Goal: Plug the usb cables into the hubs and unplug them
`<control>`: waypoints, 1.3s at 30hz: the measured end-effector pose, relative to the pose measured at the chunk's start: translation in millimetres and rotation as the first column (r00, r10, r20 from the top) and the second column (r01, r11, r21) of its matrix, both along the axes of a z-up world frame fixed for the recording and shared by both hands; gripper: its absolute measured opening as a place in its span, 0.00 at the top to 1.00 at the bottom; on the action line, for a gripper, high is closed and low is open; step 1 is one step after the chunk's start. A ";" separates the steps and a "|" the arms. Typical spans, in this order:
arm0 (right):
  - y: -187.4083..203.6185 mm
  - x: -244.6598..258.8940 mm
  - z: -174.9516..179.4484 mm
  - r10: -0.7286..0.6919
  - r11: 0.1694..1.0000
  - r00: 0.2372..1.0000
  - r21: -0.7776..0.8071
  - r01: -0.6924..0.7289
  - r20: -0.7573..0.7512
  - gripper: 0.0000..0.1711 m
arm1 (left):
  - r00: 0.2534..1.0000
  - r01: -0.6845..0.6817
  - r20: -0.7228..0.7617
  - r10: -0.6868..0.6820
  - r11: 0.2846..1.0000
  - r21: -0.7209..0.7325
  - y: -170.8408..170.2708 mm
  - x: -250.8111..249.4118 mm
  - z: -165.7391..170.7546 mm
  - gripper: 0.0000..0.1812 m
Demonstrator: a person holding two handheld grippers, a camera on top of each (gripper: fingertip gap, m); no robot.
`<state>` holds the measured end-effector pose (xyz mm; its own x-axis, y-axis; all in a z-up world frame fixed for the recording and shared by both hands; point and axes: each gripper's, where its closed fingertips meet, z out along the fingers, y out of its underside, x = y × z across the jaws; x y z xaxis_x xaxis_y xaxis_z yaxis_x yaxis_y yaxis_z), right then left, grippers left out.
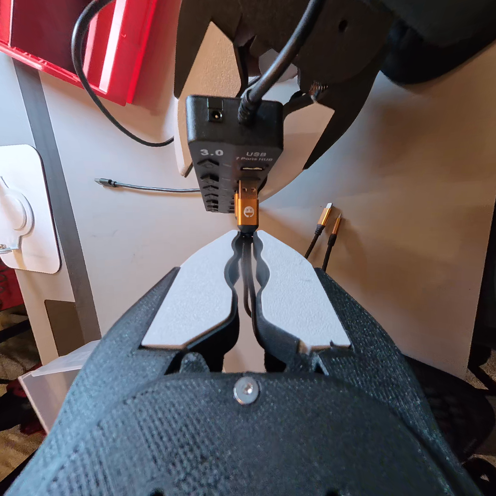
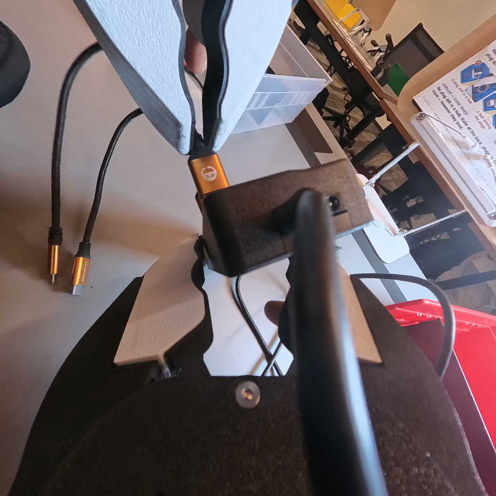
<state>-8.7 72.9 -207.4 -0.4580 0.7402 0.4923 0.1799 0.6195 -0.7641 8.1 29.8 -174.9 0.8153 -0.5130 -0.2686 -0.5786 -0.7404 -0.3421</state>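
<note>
Orange-shelled USB plug (image 1: 247, 210) sits with its metal tip at a port of the black hub (image 1: 234, 150), not yet seated, we judge, since most of the tip still shows. Our left claw (image 1: 247, 236) is pinched on the cable just behind the plug; the right claw (image 2: 243, 255) clamps the hub above the desk (image 1: 389, 188). Two other orange connectors (image 2: 65, 264) lie loose there (so plugging and all unplugging remain).
</note>
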 end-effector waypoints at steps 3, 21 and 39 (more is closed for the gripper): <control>-0.8 0.1 0.2 -0.004 1.000 1.000 0.019 0.005 -0.001 0.65 | 1.000 0.001 -0.026 -0.002 1.000 -0.026 -0.2 -2.0 -4.6 0.96; 10.5 -4.3 7.0 -0.158 0.982 0.986 0.100 0.162 -0.043 0.66 | 0.986 -0.094 0.145 0.083 0.993 0.067 10.5 12.0 -4.4 0.96; -23.0 16.2 40.4 0.178 0.967 0.977 -0.165 -0.196 -0.120 0.67 | 0.875 -0.087 0.467 -0.127 0.908 0.409 7.0 21.9 46.3 0.84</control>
<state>7.5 49.9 -167.0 -0.5496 0.7249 0.4152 -0.0123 0.4899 -0.8717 30.0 36.8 -128.6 0.8858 -0.4624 -0.0398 -0.2792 -0.4625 -0.8415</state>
